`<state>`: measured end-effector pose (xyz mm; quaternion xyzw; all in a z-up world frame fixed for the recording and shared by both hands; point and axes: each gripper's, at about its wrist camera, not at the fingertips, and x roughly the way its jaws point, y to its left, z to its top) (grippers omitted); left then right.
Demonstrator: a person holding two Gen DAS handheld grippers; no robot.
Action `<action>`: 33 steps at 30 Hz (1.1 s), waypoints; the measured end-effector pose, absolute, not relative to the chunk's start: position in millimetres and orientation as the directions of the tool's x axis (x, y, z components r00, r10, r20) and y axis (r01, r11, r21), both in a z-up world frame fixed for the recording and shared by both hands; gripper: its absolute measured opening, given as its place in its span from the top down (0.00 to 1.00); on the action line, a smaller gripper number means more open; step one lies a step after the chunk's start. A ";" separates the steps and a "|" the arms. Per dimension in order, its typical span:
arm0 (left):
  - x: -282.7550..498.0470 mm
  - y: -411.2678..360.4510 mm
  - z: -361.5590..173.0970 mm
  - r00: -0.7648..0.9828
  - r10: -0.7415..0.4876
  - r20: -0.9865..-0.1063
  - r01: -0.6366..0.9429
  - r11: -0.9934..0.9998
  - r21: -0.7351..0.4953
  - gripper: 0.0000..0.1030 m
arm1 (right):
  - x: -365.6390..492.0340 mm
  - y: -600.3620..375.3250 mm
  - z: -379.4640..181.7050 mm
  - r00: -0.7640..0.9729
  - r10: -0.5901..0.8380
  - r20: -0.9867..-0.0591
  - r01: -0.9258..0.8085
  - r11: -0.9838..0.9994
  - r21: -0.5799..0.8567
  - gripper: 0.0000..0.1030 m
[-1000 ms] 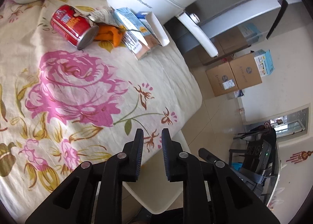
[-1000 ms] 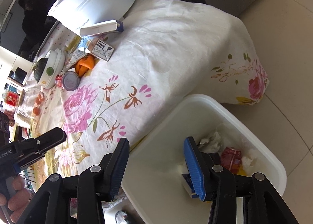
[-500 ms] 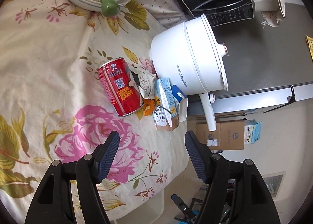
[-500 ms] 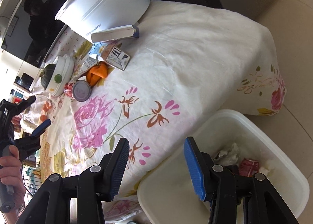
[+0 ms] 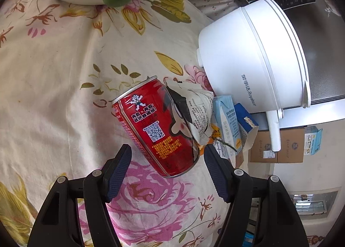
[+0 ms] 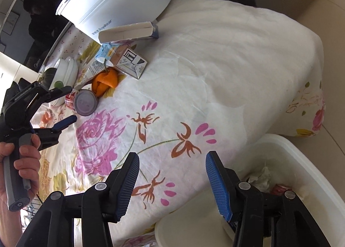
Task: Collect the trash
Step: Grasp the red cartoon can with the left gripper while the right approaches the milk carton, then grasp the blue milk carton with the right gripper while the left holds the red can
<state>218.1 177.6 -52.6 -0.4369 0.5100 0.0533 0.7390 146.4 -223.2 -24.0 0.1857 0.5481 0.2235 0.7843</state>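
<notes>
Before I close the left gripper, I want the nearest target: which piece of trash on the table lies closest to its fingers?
The red drink can, lying on its side just ahead of the open left gripper. The torn paper wrapper, light-blue carton and orange peel lie beyond it.

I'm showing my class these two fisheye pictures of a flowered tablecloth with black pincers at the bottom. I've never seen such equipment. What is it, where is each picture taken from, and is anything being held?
There is no robot: a person holds a hand-operated two-finger gripper in each hand, with a camera on each looking along its fingers. One picture is from the left gripper, the other from the right gripper. On the table lie a red can on its side, torn paper, small cartons, orange peel and a white pot. A white bin with trash in it stands beside the table. Both grippers are open and hold nothing; the left one is lined up with the can.
</notes>
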 end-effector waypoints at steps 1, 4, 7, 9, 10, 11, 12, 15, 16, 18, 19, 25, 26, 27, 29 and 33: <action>219.7 179.1 -56.9 0.470 -0.372 -0.800 -0.533 0.603 -0.593 0.29 | 147.6 -222.7 -25.8 0.298 0.551 -0.780 -0.144 0.833 0.533 0.45; 220.9 179.5 -56.8 0.494 -0.348 -0.797 -0.530 0.606 -0.594 0.29 | 150.3 -219.8 -27.8 0.298 0.541 -0.787 -0.147 0.840 0.522 0.45; 218.8 173.4 -54.9 0.509 -0.310 -0.803 -0.514 0.639 -0.572 0.35 | 151.3 -212.5 -23.0 0.315 0.524 -0.791 -0.175 0.851 0.494 0.45; 218.8 169.9 -55.2 0.506 -0.323 -0.800 -0.506 0.639 -0.579 0.41 | 153.6 -205.6 -16.7 0.332 0.515 -0.790 -0.207 0.857 0.472 0.45; 218.0 168.6 -55.2 0.503 -0.324 -0.801 -0.509 0.638 -0.578 0.42 | 155.3 -201.9 -12.6 0.346 0.511 -0.787 -0.224 0.860 0.459 0.45; 216.5 167.0 -54.4 0.502 -0.318 -0.804 -0.512 0.641 -0.573 0.42 | 157.2 -199.0 -8.6 0.362 0.507 -0.782 -0.240 0.862 0.447 0.44; 214.5 165.8 -53.6 0.501 -0.311 -0.808 -0.515 0.643 -0.567 0.42 | 159.1 -196.2 -4.7 0.380 0.500 -0.778 -0.255 0.865 0.432 0.41; 207.5 164.0 -52.3 0.490 -0.306 -0.816 -0.537 0.632 -0.559 0.42 | 160.9 -184.5 5.7 0.451 0.441 -0.776 -0.312 0.893 0.325 0.39; 205.7 164.0 -51.8 0.483 -0.310 -0.819 -0.545 0.626 -0.558 0.42 | 160.4 -178.5 7.6 0.470 0.419 -0.777 -0.340 0.898 0.279 0.39; 201.0 165.9 -51.4 0.477 -0.326 -0.816 -0.559 0.605 -0.568 0.43 | 160.6 -168.1 8.7 0.485 0.405 -0.775 -0.387 0.894 0.225 0.39; 198.9 167.6 -51.6 0.477 -0.343 -0.810 -0.566 0.585 -0.581 0.43 | 162.1 -164.3 8.0 0.482 0.409 -0.775 -0.400 0.889 0.221 0.39; 183.5 180.1 -43.1 0.520 -0.394 -0.758 -0.585 0.483 -0.652 0.42 | 182.9 -144.3 7.1 0.492 0.418 -0.763 -0.433 0.879 0.203 0.39; 181.3 182.6 -41.5 0.525 -0.392 -0.755 -0.586 0.477 -0.655 0.42 | 188.6 -140.2 8.0 0.500 0.414 -0.761 -0.435 0.880 0.193 0.39; 178.8 185.0 -40.3 0.529 -0.392 -0.753 -0.589 0.469 -0.658 0.42 | 196.0 -134.6 8.4 0.505 0.412 -0.758 -0.436 0.880 0.188 0.39; 173.8 189.2 -40.7 0.533 -0.399 -0.746 -0.595 0.450 -0.666 0.42 | 211.8 -121.3 7.3 0.497 0.429 -0.754 -0.442 0.873 0.205 0.39; 167.7 195.5 -44.0 0.537 -0.435 -0.723 -0.609 0.394 -0.688 0.42 | 240.8 -94.7 7.5 0.490 0.435 -0.755 -0.439 0.872 0.217 0.39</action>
